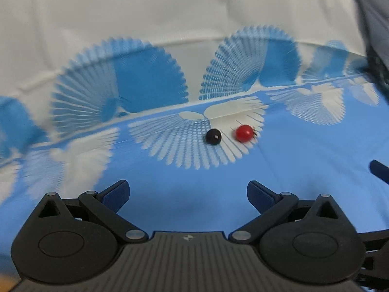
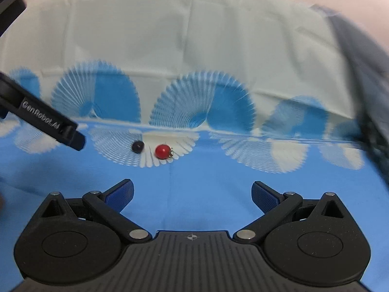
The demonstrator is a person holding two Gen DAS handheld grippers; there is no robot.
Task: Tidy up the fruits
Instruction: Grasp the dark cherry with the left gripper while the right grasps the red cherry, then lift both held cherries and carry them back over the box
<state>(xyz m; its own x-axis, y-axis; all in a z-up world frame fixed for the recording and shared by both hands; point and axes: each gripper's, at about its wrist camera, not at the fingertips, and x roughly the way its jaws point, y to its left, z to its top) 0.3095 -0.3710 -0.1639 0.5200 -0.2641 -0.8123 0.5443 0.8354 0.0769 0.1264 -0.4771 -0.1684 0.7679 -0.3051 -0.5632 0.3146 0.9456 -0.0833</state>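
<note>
A small dark blueberry [image 1: 213,136] and a red cherry tomato [image 1: 244,133] lie side by side on the blue patterned cloth [image 1: 194,194], a little apart. My left gripper [image 1: 188,194] is open and empty, well short of them. In the right wrist view the blueberry [image 2: 137,146] and the tomato [image 2: 163,151] lie ahead and left of centre. My right gripper [image 2: 192,196] is open and empty, short of them. One finger of the left gripper [image 2: 73,138] reaches in from the left, near the blueberry.
The cloth runs up against a white draped backdrop [image 1: 170,19] behind the fruits. A dark grey fabric [image 2: 364,73] hangs at the far right. A blue fingertip of the right gripper [image 1: 379,170] shows at the right edge of the left wrist view.
</note>
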